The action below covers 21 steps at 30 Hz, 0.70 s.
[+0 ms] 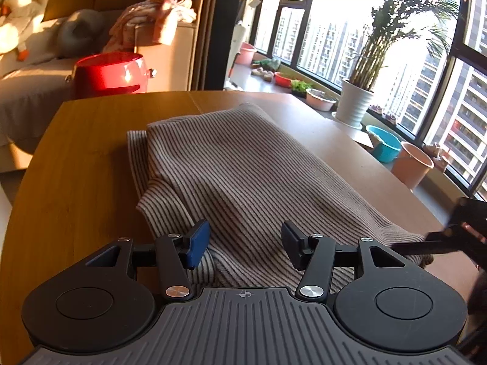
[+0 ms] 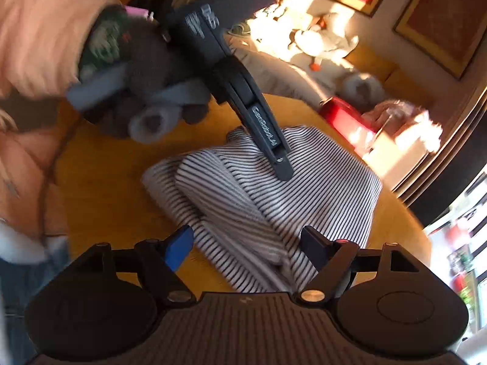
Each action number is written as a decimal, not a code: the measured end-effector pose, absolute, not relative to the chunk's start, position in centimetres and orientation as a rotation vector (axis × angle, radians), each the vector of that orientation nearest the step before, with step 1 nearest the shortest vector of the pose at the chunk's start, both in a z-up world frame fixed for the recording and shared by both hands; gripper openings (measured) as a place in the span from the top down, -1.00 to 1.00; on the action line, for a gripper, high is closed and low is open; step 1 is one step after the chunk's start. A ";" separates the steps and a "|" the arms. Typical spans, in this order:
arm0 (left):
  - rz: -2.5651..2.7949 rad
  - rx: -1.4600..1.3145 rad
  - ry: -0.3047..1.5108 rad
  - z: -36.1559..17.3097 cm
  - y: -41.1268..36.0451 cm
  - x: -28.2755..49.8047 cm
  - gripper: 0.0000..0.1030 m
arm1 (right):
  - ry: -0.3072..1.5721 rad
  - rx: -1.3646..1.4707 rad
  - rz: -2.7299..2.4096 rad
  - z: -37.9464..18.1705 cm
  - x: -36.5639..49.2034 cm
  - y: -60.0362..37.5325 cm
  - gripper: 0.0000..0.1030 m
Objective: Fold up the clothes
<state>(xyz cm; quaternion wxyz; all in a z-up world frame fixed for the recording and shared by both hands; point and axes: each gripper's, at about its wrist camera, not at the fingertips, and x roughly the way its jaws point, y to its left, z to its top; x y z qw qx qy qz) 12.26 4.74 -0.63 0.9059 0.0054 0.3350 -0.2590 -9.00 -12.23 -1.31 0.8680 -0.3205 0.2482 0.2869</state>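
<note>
Lying folded on the wooden table [image 1: 91, 158], the striped garment [image 1: 243, 167] sits near the table's middle, one layer doubled over another. The left gripper [image 1: 245, 245] hovers just above the garment's near edge, its jaws spread with cloth below them but nothing pinched. The right gripper [image 2: 246, 248] hangs over the garment's opposite edge, jaws spread wide and holding nothing. Beyond the garment stands a red pot [image 1: 109, 73].
</note>
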 end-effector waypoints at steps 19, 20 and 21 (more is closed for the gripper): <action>-0.686 0.280 0.511 1.6 8.9 4.2 -0.84 | 0.805 -0.116 0.596 1.2 -2.5 -15.6 0.21; -0.664 0.260 0.521 1.5 9.1 4.6 -0.84 | 0.771 -0.208 0.607 1.2 -3.6 -14.9 0.00; -0.649 0.242 0.526 1.6 9.3 5.0 -0.84 | 0.738 -0.291 0.623 1.2 -4.8 -14.2 -0.24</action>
